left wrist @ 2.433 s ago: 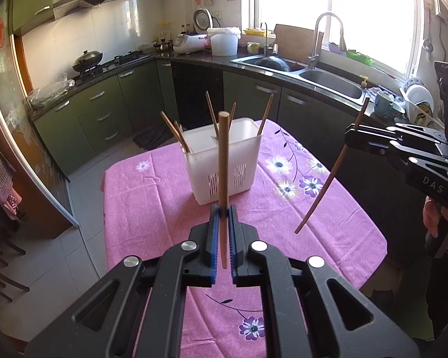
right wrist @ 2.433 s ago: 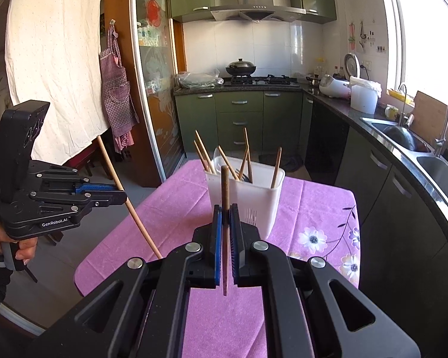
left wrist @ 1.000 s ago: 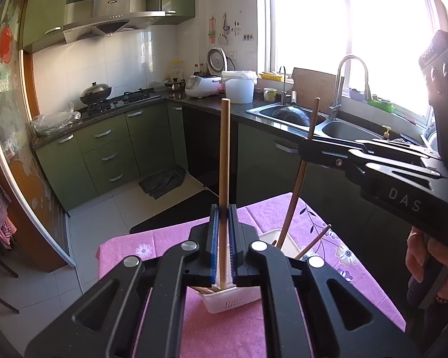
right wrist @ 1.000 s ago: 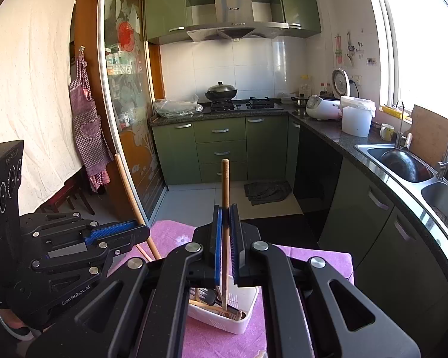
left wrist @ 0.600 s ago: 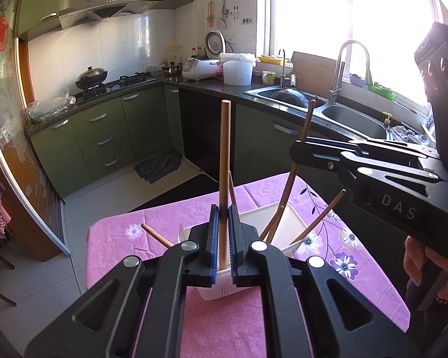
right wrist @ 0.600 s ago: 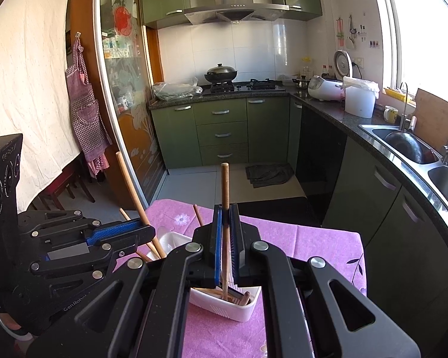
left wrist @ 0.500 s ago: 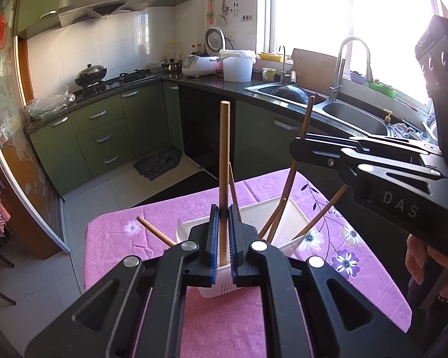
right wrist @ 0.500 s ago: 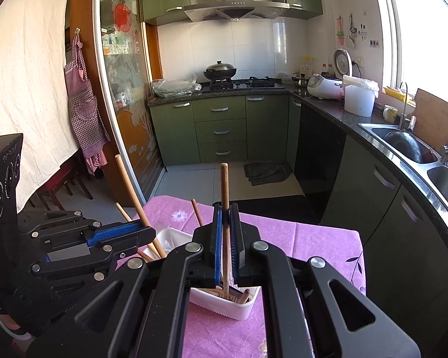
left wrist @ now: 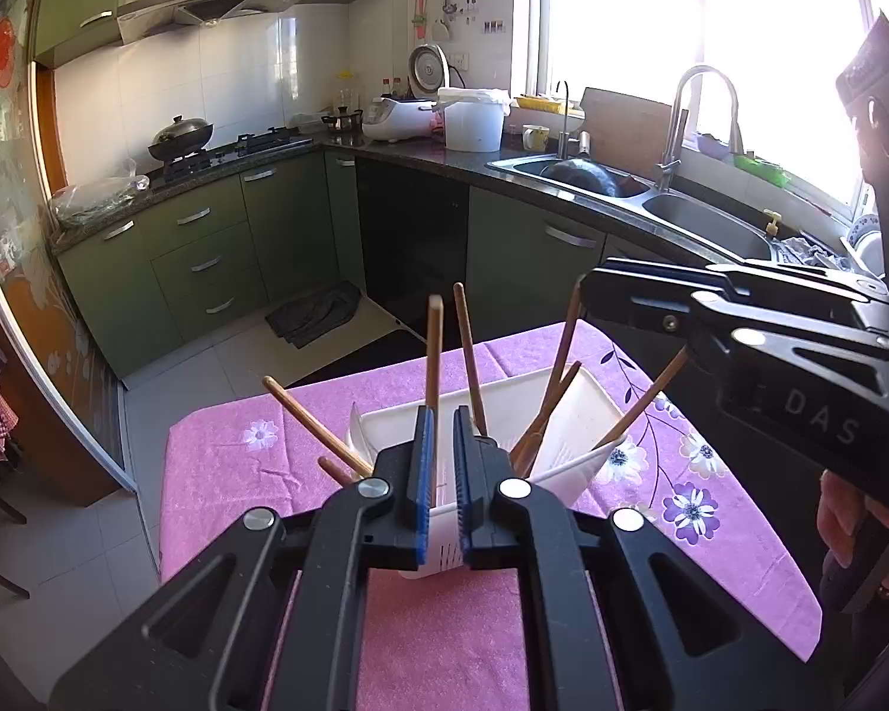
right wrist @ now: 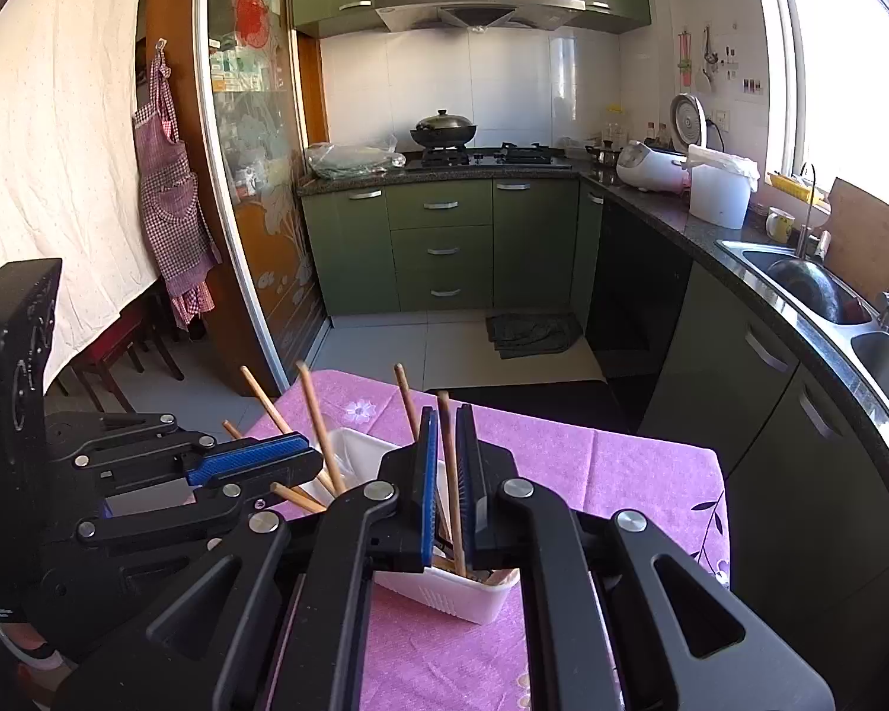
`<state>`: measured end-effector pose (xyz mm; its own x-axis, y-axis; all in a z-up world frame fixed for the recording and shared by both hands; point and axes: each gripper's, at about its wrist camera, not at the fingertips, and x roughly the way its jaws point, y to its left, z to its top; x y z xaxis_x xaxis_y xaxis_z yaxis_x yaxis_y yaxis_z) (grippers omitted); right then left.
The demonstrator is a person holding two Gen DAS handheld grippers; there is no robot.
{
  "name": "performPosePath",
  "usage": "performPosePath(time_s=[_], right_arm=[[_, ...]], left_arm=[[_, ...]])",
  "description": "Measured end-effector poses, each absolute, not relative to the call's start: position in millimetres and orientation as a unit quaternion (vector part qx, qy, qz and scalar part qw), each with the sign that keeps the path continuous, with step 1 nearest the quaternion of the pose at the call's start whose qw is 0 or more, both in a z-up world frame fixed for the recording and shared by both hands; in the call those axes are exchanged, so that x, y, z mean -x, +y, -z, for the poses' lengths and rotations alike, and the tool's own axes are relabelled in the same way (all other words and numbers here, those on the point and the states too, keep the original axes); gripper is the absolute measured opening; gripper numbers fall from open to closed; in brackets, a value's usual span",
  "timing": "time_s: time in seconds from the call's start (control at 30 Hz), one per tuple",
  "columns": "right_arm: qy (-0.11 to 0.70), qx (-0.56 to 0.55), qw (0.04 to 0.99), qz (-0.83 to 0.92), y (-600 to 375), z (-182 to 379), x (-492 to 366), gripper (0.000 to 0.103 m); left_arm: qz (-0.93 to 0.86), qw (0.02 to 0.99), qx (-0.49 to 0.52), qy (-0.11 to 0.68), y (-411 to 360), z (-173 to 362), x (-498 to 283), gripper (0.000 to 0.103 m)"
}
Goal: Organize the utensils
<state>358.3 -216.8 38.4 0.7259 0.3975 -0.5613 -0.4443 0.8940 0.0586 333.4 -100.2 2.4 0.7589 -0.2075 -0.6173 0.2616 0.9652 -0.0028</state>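
Just ahead of and below our left gripper [left wrist: 441, 456] stands the white plastic utensil basket [left wrist: 569, 415], a rectangular tub with slotted lower walls, set on a table under a pink flowered cloth [left wrist: 231, 462]. Thin brown wooden chopsticks lean out of it at splayed angles; one chopstick [left wrist: 434, 355] rises upright between our left jaws, which have parted a little, so a sliver of gap shows beside it. Our right gripper [right wrist: 447, 474] hovers over the same basket [right wrist: 444, 589], its blue-padded jaws also slightly apart, with another chopstick [right wrist: 451, 474] standing loose between them, its lower end down inside the tub. To the left of our right gripper, more chopsticks [right wrist: 317, 415] fan outward. Each gripper shows in the other's view, close alongside.
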Motion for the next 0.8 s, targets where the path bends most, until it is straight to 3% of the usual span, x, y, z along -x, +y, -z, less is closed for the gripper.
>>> performPosePath(time_s=[0.1,0.2,0.3,0.37,0.47,0.53,0.8], right_arm=[[0.277,0.037,0.932,-0.23,-221.4,-47.6,-340.9,0.006],[0.258,0.039,0.938,-0.228,-226.8,-56.6,-316.3,0.008],[0.242,0.038,0.944,-0.221,-237.5,-58.5,-287.0,0.029],[0.234,0.036,0.948,-0.214,-245.8,-57.0,-267.1,0.032],[0.229,0.025,0.952,-0.204,-261.4,-47.2,-236.7,0.043],[0.227,0.022,0.954,-0.196,-270.7,-38.2,-215.5,0.05],[0.219,0.014,0.96,-0.175,-291.3,-4.6,-137.1,0.076]], left_arm=[[0.127,0.939,-0.034,0.317,-97.1,-9.4,-325.7,0.013],[0.125,0.945,-0.027,0.302,-92.2,-18.7,-310.5,0.033],[0.12,0.951,-0.022,0.285,-85.7,-25.8,-286.3,0.046],[0.118,0.953,-0.018,0.278,-82.4,-27.6,-267.4,0.054],[0.114,0.955,-0.017,0.272,-78.9,-24.3,-235.7,0.058],[0.115,0.956,-0.014,0.27,-76.2,-19.4,-213.8,0.068],[0.086,0.964,-0.011,0.25,-63.4,-2.1,-137.5,0.083]])
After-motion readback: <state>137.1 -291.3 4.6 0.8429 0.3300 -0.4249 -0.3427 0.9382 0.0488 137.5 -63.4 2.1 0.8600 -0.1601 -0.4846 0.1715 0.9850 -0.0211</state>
